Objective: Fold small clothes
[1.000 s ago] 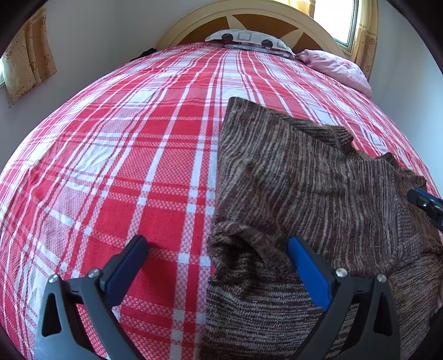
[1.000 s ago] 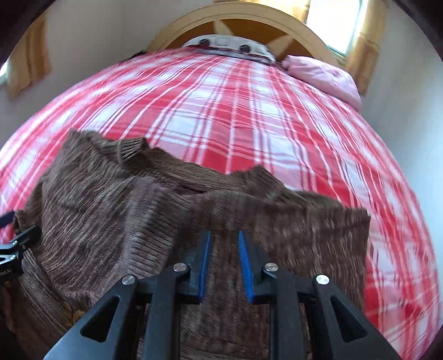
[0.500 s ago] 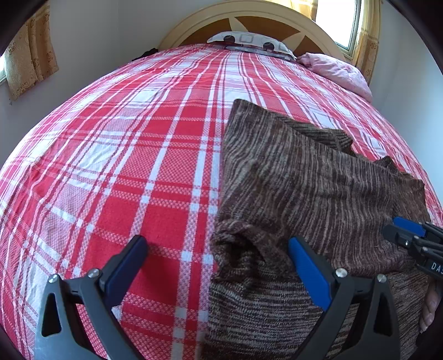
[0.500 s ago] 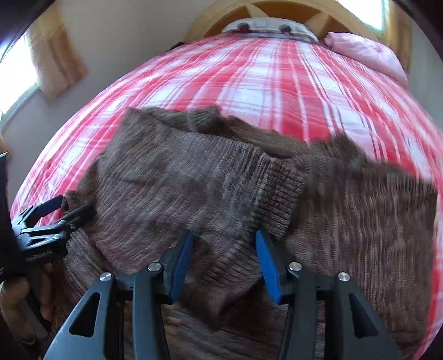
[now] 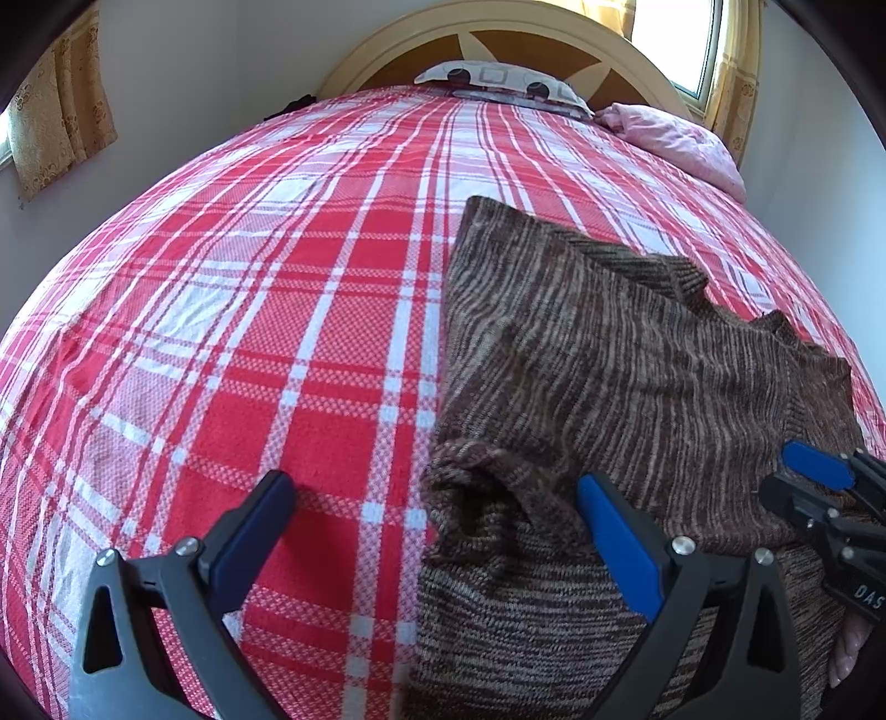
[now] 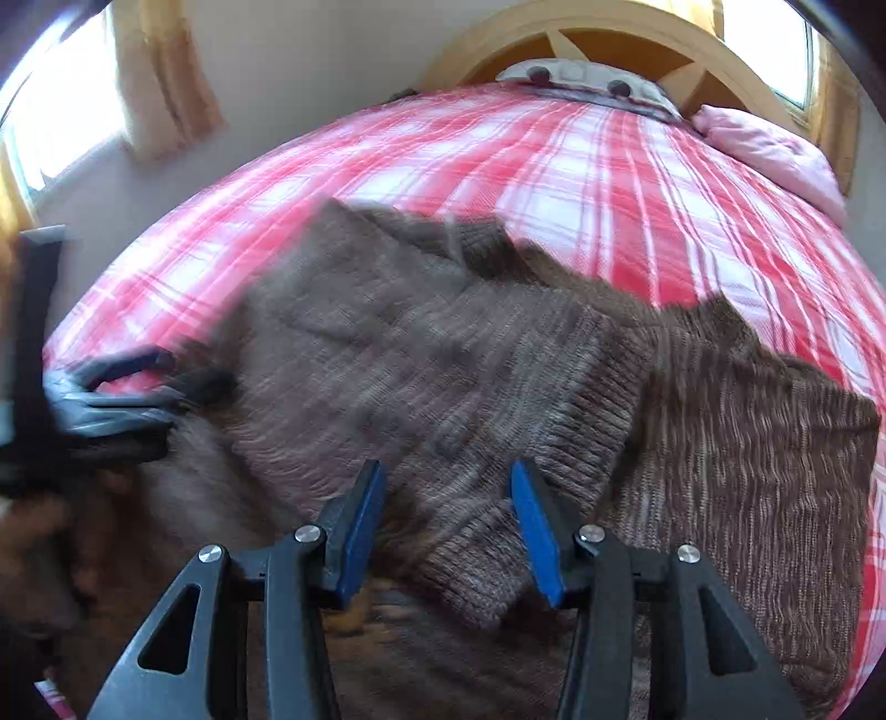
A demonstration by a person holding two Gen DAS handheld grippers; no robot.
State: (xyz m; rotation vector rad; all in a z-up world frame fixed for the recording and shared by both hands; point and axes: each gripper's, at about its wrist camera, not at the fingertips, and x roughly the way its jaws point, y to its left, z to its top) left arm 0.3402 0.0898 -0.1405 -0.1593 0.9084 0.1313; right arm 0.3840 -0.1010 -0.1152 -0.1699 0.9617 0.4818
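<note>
A brown striped knit sweater (image 5: 609, 376) lies partly folded on the red plaid bedspread (image 5: 249, 310). My left gripper (image 5: 437, 515) is wide open and empty over the sweater's bunched left edge. In the right wrist view the sweater (image 6: 443, 376) has a sleeve with a ribbed cuff (image 6: 592, 421) laid across its body. My right gripper (image 6: 446, 515) is open and empty just above that sleeve. The right gripper also shows at the right edge of the left wrist view (image 5: 819, 487), and the left gripper at the left of the right wrist view (image 6: 122, 387).
A patterned pillow (image 5: 498, 86) and a pink pillow (image 5: 675, 138) lie at the wooden headboard (image 5: 554, 44). Curtained windows stand at left (image 5: 61, 111) and back right (image 5: 731, 66). White walls border the bed on both sides.
My right gripper has opened, let go of the sleeve on the sweater's body and swung leftward. The left gripper has barely moved.
</note>
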